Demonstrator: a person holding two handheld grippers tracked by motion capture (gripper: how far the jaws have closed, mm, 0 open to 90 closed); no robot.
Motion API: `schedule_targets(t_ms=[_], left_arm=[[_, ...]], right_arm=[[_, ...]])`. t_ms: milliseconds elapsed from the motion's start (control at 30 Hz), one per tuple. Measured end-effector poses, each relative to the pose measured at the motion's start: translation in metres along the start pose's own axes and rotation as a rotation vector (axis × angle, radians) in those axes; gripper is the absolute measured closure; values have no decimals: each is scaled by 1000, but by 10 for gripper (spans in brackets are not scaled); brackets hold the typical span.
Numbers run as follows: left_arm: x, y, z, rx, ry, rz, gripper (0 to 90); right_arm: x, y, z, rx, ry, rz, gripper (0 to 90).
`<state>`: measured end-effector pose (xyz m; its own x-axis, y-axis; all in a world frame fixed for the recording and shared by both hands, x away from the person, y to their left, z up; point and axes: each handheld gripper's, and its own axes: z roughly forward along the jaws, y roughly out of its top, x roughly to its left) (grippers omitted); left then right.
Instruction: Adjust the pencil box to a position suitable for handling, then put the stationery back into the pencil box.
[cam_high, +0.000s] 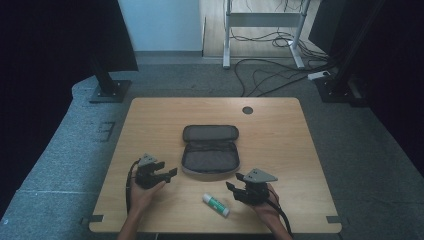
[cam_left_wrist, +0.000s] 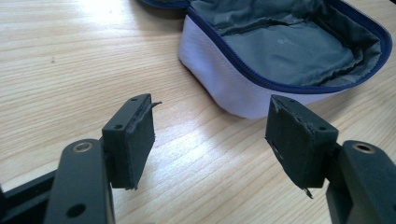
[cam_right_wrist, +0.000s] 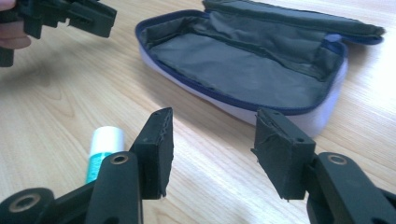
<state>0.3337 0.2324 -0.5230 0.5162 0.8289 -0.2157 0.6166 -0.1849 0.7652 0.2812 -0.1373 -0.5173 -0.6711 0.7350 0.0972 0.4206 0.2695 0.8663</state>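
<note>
An open zip pouch lies in the middle of the wooden table, lid flipped back, its grey lining bare inside. A white glue stick with a green label lies near the front edge. My left gripper hovers just left of the pouch's front corner, jaws open with nothing between them. My right gripper sits right of the glue stick, jaws open and empty. The glue stick shows beside its left jaw, the pouch beyond.
A round cable hole sits at the table's back edge. Behind the table are a desk frame, loose cables on the floor and a dark stand base.
</note>
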Motion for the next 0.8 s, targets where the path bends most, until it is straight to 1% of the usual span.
schedule_targets(t_ms=[100, 267, 467, 567, 800], left_arm=[[3, -2, -1, 3, 1, -6, 329], [8, -4, -3, 1, 7, -20, 328], [9, -9, -6, 5, 14, -24, 328], [10, -9, -8, 1, 17, -28, 328], [10, -11, -7, 7, 17, -26, 328]], right_arm=[[5, 0, 2, 1, 14, -9, 470], [10, 0, 5, 5, 45, -9, 471], [17, 0, 11, 21, 62, -26, 471], [22, -1, 15, 31, 88, -35, 470], [30, -3, 20, 59, 94, -55, 473]])
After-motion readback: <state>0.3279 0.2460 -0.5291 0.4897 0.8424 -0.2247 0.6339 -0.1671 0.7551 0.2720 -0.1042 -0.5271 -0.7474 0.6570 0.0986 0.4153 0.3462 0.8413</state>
